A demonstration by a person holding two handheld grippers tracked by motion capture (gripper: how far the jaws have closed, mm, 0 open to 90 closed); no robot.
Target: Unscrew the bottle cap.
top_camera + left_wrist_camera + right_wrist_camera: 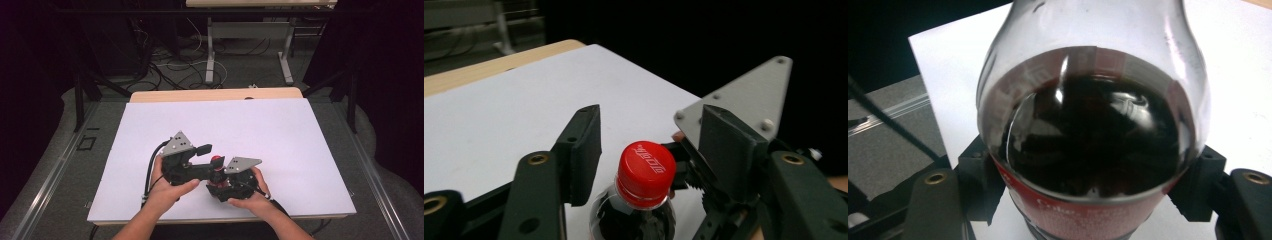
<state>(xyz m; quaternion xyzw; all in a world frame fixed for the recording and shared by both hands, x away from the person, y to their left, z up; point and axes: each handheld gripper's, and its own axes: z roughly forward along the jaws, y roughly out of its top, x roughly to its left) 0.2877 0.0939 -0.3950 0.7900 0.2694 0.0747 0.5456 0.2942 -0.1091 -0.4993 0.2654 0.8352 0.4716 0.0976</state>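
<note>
A clear plastic cola bottle (1093, 125) is standing near the lower middle of the high view, on a smooth white sheet that is covering the pale wooden surface (215, 94). Its rounded shoulder is showing glossy reflections over a dark brown drink, and a red label with white lettering is wrapping the body just below. The right hand-held gripper (1088, 200) is sitting clamped on the bottle at that label, its matte black blocky pads pressing in from both sides at the bottom of the right gripper view.

The red ribbed cap (646, 170), printed with white script, is sitting low in the middle of the left gripper view. The left hand-held gripper (649, 150) is standing with its flat black jaws apart on either side of the cap, neither one touching it. Behind the cap, a grey three-cornered metal plate with small screws is rising at the right of that frame.

The bottle's neck and cap are being cut off by the top edge of the right gripper view, and its base is lying out of frame. In the high view the hands and grippers are hiding most of the bottle.
</note>
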